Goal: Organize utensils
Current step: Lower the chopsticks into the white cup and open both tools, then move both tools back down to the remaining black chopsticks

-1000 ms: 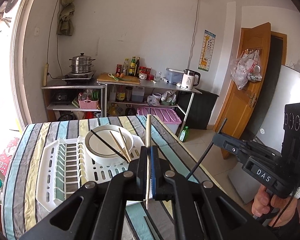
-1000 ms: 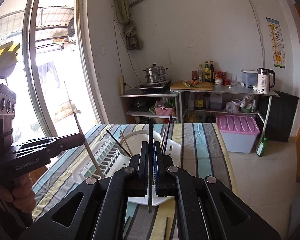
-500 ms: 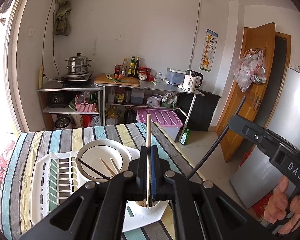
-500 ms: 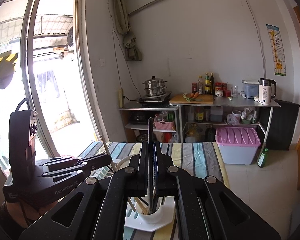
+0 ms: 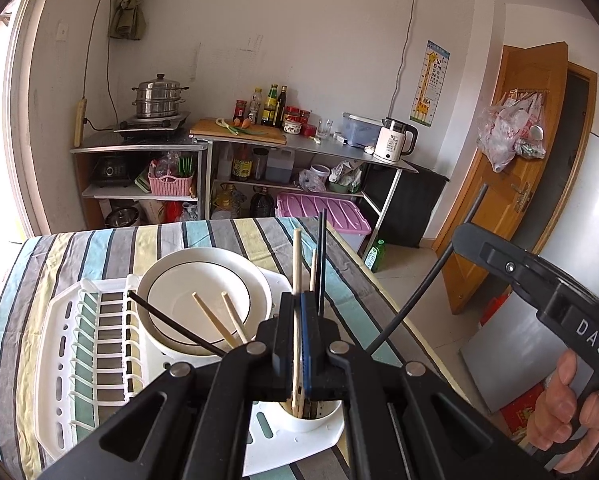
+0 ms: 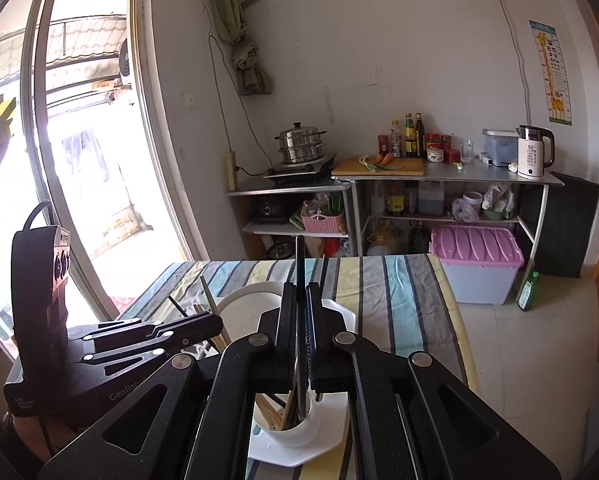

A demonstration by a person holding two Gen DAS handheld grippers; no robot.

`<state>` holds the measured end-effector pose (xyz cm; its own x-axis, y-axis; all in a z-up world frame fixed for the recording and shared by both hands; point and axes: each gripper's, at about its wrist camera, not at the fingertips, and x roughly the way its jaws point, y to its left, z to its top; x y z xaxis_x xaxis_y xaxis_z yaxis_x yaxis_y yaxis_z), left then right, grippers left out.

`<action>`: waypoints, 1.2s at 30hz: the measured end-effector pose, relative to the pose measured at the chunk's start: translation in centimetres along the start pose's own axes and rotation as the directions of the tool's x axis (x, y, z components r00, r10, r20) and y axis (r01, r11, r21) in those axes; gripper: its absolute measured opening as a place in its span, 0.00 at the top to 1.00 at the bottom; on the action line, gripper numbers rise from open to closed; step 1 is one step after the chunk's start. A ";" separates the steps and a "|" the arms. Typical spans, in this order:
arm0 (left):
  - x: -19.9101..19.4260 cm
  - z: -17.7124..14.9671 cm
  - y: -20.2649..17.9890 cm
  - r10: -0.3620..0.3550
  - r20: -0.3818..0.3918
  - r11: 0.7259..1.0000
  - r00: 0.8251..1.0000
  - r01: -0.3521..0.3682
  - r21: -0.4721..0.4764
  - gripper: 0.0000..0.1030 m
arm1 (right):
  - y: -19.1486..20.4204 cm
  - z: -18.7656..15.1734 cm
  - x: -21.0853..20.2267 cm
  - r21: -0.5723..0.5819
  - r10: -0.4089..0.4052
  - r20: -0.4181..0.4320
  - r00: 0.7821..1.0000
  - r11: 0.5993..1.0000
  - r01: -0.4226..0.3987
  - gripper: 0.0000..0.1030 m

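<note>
Here both grippers are hovering over the white cup at the near corner of the drying rack. The left gripper is pinching a wooden chopstick, its lower end reaching into the cup. The right gripper is clamping a black chopstick, likewise dipping into the cup. On the rack a white bowl is holding three chopsticks, two wooden and one black. The rack is sitting on a striped tablecloth.
</note>
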<state>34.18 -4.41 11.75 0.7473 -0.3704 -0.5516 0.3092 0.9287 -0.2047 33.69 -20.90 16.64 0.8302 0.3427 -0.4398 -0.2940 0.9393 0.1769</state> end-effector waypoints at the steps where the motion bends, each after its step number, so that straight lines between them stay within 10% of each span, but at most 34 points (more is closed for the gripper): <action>1: 0.3 -0.2 0.1 0.003 -0.006 1.000 1.000 -0.003 -0.001 0.97 | -0.2 -0.2 0.3 0.003 -0.002 -0.007 1.000 1.000 0.002 0.96; 36: -3.6 -6.0 1.4 0.111 0.006 0.993 0.994 -0.111 -0.031 0.83 | -1.7 -5.0 -3.4 0.041 0.019 -0.055 0.998 0.999 -0.017 0.85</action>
<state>28.38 -1.70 8.59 0.7809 -0.2648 -0.5658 0.2057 0.9642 -0.1674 28.99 -23.63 13.49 0.7970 0.3610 -0.4842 -0.2885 0.9319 0.2200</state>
